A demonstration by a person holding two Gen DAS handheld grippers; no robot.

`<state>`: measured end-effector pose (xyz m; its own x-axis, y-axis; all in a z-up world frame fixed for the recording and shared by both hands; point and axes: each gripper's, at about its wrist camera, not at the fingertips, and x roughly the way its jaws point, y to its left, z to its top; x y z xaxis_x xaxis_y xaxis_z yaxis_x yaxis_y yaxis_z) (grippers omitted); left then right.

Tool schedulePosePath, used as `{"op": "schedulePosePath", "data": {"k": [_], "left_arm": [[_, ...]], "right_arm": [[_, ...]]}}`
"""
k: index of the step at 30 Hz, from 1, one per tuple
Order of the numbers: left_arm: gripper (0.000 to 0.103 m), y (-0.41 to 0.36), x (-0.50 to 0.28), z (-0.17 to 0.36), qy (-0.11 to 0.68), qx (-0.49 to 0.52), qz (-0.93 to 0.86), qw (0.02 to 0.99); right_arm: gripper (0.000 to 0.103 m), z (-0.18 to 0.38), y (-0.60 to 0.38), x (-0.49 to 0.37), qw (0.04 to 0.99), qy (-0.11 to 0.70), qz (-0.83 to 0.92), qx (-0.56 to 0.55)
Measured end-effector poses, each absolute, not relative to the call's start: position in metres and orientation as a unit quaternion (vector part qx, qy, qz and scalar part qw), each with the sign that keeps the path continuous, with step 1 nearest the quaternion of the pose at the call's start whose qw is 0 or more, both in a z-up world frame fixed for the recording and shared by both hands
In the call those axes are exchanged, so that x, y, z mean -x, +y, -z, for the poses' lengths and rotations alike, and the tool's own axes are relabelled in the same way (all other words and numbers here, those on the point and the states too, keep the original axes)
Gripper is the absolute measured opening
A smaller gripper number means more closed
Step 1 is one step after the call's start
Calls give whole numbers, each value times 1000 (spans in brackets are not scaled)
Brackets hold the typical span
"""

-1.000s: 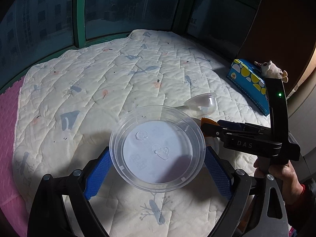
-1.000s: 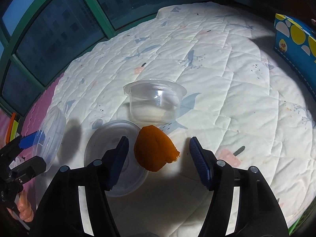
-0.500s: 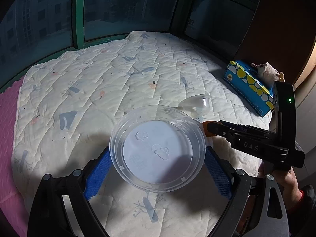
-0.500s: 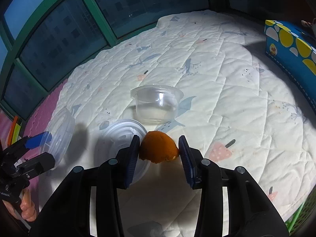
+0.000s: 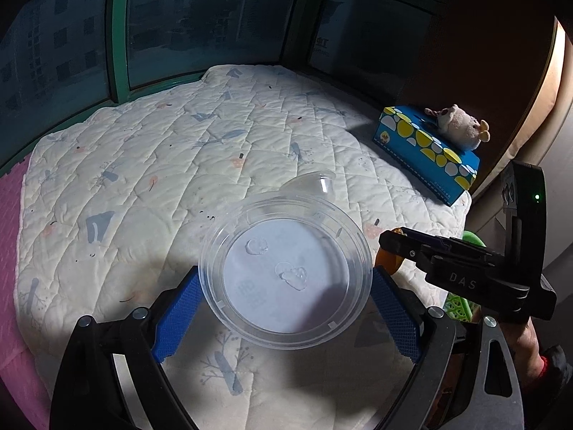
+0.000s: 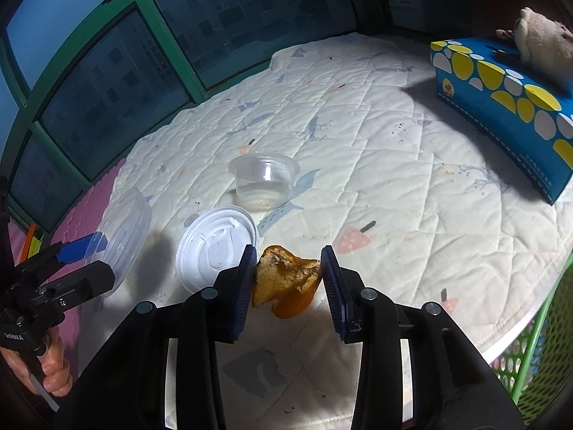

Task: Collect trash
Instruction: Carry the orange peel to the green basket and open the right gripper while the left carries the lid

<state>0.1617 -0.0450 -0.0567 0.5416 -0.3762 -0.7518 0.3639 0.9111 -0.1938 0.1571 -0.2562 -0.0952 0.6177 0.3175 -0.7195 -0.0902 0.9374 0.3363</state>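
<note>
My left gripper [image 5: 284,306] is shut on a clear round plastic container [image 5: 285,272], held above the quilted mat; it also shows in the right wrist view [image 6: 125,229]. My right gripper [image 6: 288,279] is shut on a piece of orange peel [image 6: 284,283], lifted off the mat. A small clear plastic cup [image 6: 264,181] stands on the mat ahead, and a white round lid [image 6: 215,247] lies flat to the left of the peel. In the left wrist view the cup [image 5: 311,183] peeks from behind the container.
A white quilted mat [image 6: 394,165] covers the floor by green-framed windows. A blue and yellow tissue box [image 6: 501,107] with a plush toy [image 6: 540,39] on it lies at the right. A green mesh basket [image 6: 537,351] stands at the mat's right edge. A pink mat [image 5: 10,251] lies at the left.
My right gripper closed on the orange peel and lifted it back toward the mat's near edge. My left gripper still holds the clear container, drawn slightly back.
</note>
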Motion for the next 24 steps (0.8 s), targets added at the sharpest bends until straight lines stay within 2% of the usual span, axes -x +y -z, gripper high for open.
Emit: {"op": "schedulePosePath", "data": {"k": [14,24], "left_arm": [[89,-110,-140,48,422,-19,274,864],[89,-190,-116,47,423,-49,340,839]], "right_arm": [[38,81,-331,-83,906,394,-43,-151],[38,110,-438,-17,890,417,85,-164]]}}
